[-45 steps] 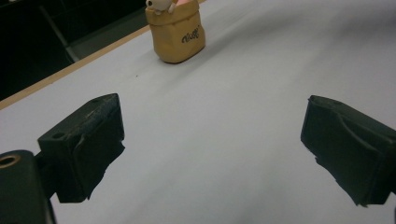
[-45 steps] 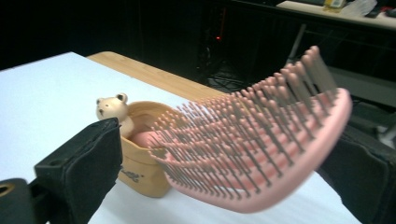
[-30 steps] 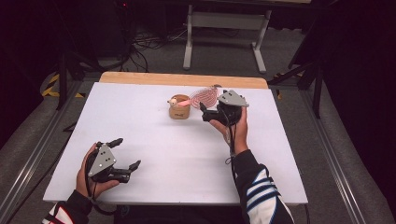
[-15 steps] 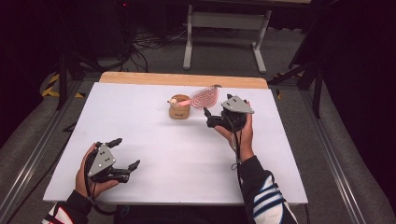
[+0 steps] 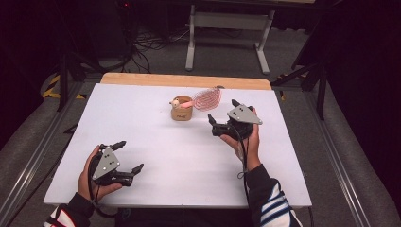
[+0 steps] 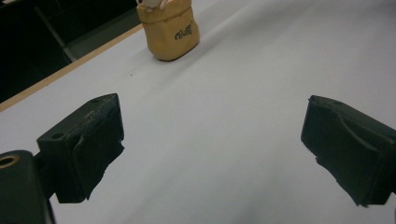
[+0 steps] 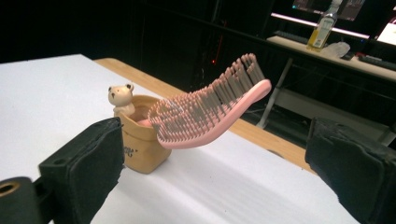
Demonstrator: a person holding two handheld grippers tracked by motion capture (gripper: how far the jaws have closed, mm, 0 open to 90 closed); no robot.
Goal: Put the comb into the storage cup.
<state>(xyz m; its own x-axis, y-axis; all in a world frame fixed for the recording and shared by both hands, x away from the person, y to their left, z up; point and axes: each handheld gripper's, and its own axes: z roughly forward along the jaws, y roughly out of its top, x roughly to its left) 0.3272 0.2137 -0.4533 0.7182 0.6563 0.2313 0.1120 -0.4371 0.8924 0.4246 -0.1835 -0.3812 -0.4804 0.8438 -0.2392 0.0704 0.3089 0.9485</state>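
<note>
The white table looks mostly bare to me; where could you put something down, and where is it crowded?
Free: the wide middle of the table between the left gripper and right gripper, and the far-left stretch beside the tan cup. Crowded: the far edge, where the pink brush leans out of the cup near the right gripper.

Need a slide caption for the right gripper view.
Open right gripper facing a pink brush propped in a tan cup with a bear figure.

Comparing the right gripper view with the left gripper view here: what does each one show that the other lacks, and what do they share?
Right gripper view: a pink hairbrush sticking out of the cup, bristles up, a small bear figure on the rim, and a bottle on a desk behind. Left gripper view: the script lettering on the cup's side, readable only here. Both: the tan cup on the white table, seen between open jaws.
</note>
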